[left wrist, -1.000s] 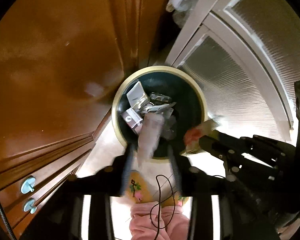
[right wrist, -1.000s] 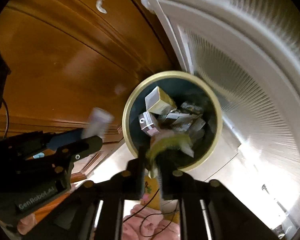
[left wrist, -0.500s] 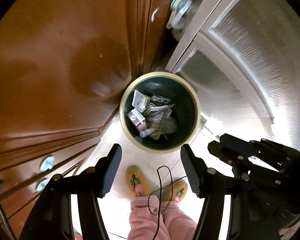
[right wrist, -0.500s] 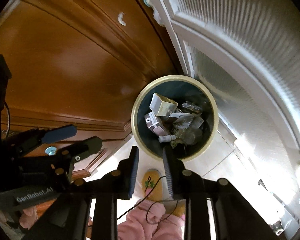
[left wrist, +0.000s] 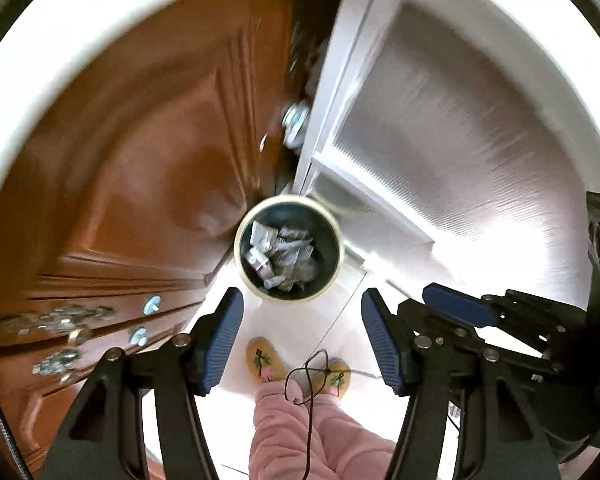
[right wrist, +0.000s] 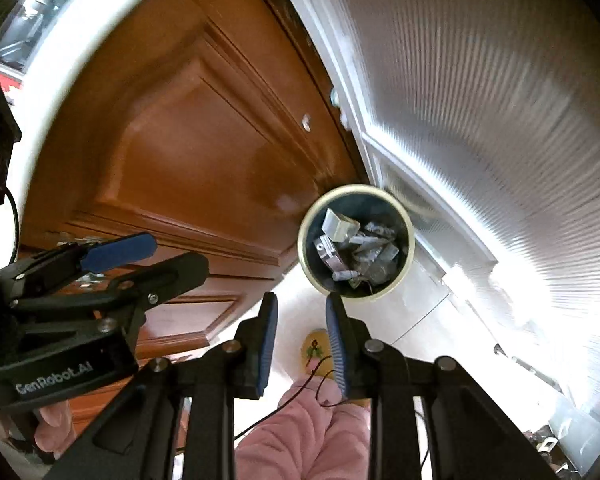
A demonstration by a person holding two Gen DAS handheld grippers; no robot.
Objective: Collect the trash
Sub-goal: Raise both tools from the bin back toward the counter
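Both tools are matte black. The left gripper (left wrist: 302,338) and right gripper (right wrist: 300,344) carry ribbed blue pads (left wrist: 223,340), silver screws (left wrist: 422,341) and white "GenRobot.AI" lettering (right wrist: 54,375). Below hang a thin black cable (left wrist: 310,396), pink quilted trousers (left wrist: 300,436) and yellow embroidered slippers (left wrist: 262,358).

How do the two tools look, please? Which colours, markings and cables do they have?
Both tools are black, angular frames with silver bolts. The left tool and right tool each carry two flat fingers faced with blue ribbed pads. The left tool's body is marked "GenRobot.AI" in white letters. A thin black cable hangs over the person's pink quilted clothing.
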